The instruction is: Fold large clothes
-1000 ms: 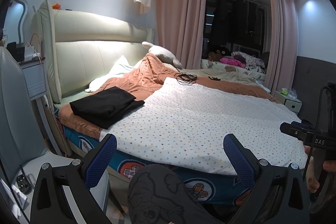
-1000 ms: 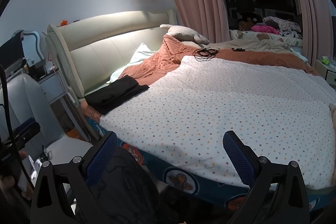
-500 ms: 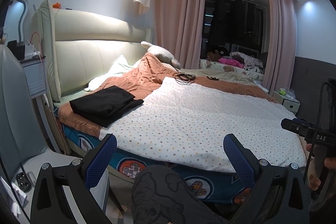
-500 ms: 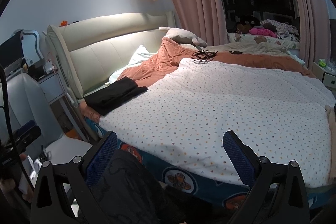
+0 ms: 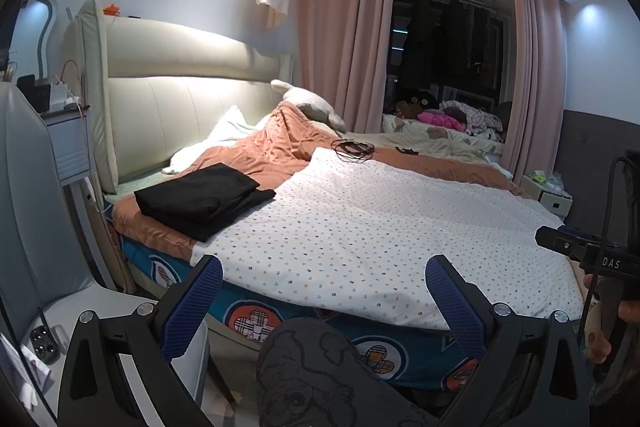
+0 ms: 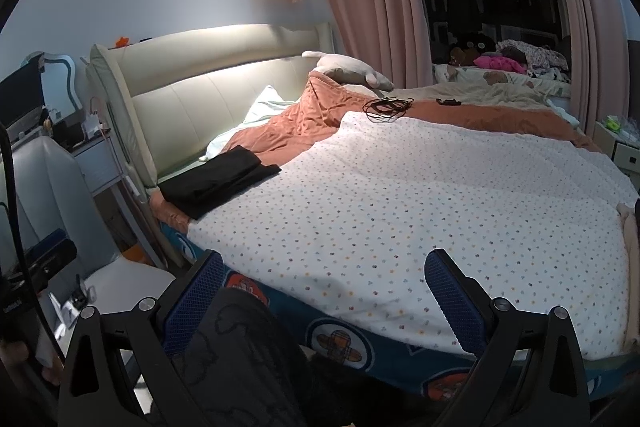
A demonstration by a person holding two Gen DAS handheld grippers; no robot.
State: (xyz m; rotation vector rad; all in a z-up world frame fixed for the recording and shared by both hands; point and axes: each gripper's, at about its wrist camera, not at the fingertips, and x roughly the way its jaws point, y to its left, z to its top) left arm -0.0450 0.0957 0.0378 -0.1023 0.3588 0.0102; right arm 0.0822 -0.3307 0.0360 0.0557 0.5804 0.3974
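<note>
While both grippers' fingers point(image 5: 452, 301) gape empty, folded black clothes point(image 5: 204, 197) lie on the dotted quilt point(image 6: 420, 203).

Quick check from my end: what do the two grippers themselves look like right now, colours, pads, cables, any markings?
Both look alike. The left gripper and right gripper have black angular frames with round silver bolts and two fingers faced with blue textured pads. In the left wrist view, the right gripper's black body carries white "DAS" lettering and a looping black cable. Dark patterned trousers show below.
</note>
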